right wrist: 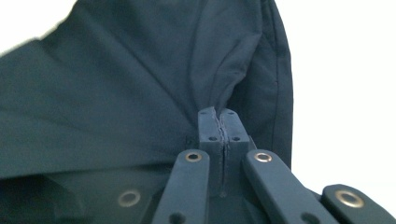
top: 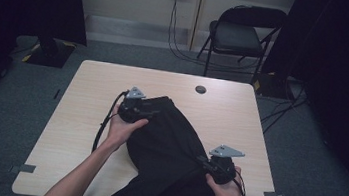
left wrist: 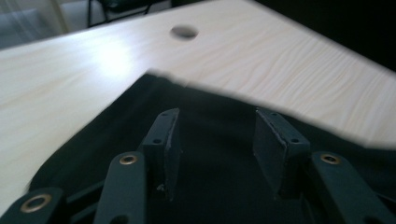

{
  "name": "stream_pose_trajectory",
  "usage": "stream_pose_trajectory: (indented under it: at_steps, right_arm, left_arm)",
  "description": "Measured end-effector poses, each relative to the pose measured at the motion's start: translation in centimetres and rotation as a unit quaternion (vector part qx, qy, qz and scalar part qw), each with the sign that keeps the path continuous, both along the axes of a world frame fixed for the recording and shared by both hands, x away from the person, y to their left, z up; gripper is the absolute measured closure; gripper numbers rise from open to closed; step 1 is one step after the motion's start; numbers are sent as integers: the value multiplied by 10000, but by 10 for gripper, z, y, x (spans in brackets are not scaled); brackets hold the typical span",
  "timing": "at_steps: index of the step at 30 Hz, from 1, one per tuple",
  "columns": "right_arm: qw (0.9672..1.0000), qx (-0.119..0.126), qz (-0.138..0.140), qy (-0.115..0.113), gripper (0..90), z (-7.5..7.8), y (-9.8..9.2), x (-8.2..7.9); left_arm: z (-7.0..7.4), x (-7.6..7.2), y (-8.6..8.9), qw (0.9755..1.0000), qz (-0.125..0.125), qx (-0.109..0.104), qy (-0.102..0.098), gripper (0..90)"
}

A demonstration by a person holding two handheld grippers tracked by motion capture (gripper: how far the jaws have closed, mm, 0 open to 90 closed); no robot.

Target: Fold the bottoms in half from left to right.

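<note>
A black garment lies spread across the light wooden table and runs off its near edge. My left gripper rests at the garment's far left corner. In the left gripper view its jaws stand apart just above the cloth, with nothing pinched between the pads. My right gripper sits at the garment's right edge near the front. In the right gripper view its jaws are shut on a gathered fold of the black cloth.
A round cable hole sits in the table's far middle. A black folding chair stands behind the table, with cables on the floor. Dark curtains hang at both sides. Bare tabletop lies left and right of the garment.
</note>
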State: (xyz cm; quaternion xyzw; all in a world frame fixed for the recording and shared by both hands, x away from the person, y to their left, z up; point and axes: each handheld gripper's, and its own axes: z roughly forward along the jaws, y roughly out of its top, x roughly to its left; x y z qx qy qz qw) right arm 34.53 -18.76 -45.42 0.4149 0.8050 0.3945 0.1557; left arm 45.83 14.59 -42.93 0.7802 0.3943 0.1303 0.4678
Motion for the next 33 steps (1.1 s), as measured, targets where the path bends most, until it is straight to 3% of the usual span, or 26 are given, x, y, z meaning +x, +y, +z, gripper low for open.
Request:
stream_pose_trajectory:
  at_steps: [2, 3, 5, 7, 8, 10, 11, 12, 13, 14, 15, 16, 17, 19, 20, 22, 23, 26, 27, 28, 31, 33]
  right_arm:
    - [10000, 62, -5, 46, 877, 1, -1, 1]
    - [9999, -78, 48, 110, 795, 0, -1, 2]
    - [9997, -227, -62, 7, 679, 0, -1, 2]
    - [9999, -94, -80, -64, 599, 1, -2, 6]
    - [9999, -94, -80, -64, 599, 1, -2, 6]
    - [9999, -48, 93, -120, 551, -1, 6, 22]
    - [9997, -183, 115, -120, 543, -4, 13, 31]
    - [9997, -183, 115, -120, 543, -4, 13, 31]
    - [9996, -225, 152, -81, 523, -10, 22, 48]
    - [9996, -235, 141, -50, 509, -11, 25, 54]
    - [9995, -294, 112, -24, 504, -14, 30, 63]
    - [9993, -347, 127, -9, 513, -16, 32, 68]
    - [9990, -432, 108, -29, 579, -19, 35, 73]
    - [9992, -371, 167, 62, 816, -25, 37, 80]
    - [9990, -423, 158, -12, 898, -26, 38, 81]
    - [9990, -402, 135, -136, 900, -24, 40, 84]
    - [9984, -432, 103, -347, 900, -18, 41, 84]
    - [9984, -253, 42, -502, 900, -7, 41, 88]
    - [9978, -189, -74, -627, 900, 4, 41, 96]
    - [9977, -221, -100, -638, 900, 5, 41, 99]
    - [9980, -285, -176, -533, 900, 3, 40, 106]
    - [9975, -578, -160, -361, 900, -10, 42, 110]
  left_arm:
    - [-3, -4, 4, 10000, -5, -6, 63, 541]
    - [-11, -16, 11, 9998, -131, 53, 122, 567]
    - [-21, -28, 17, 9991, -295, 235, 209, 592]
    - [-32, -39, 21, 9974, -491, 481, 222, 639]
    - [-32, -39, 21, 9974, -491, 481, 222, 640]
    - [-46, -44, 22, 9961, -566, 513, 446, 653]
    - [-46, -44, 22, 9961, -566, 513, 446, 652]
    - [-50, -45, 19, 9950, -584, 657, 464, 652]
    - [-54, -44, 16, 9941, -600, 789, 432, 608]
    - [-61, -44, 11, 9925, -616, 933, 493, 606]
    - [-63, -44, 9, 9924, -639, 973, 388, 597]
    - [-62, -43, 9, 9923, -639, 991, 370, 591]
    - [-62, -42, 9, 9930, -601, 916, 442, 574]
    - [-63, -40, 9, 9936, -484, 931, 430, 536]
    - [-63, -40, 9, 9936, -484, 931, 430, 503]
    - [-63, -39, 10, 9934, -485, 949, 420, 489]
    - [-60, -39, 10, 9930, -472, 1031, 325, 486]
    - [-61, -37, 12, 9937, -335, 1006, 355, 473]
    - [-64, -35, 12, 9937, -322, 1000, 378, 467]
    - [-64, -35, 13, 9933, -353, 1060, 301, 467]
    - [-65, -35, 12, 9939, -334, 1001, 320, 466]
    - [-65, -35, 11, 9931, -345, 1093, 240, 467]
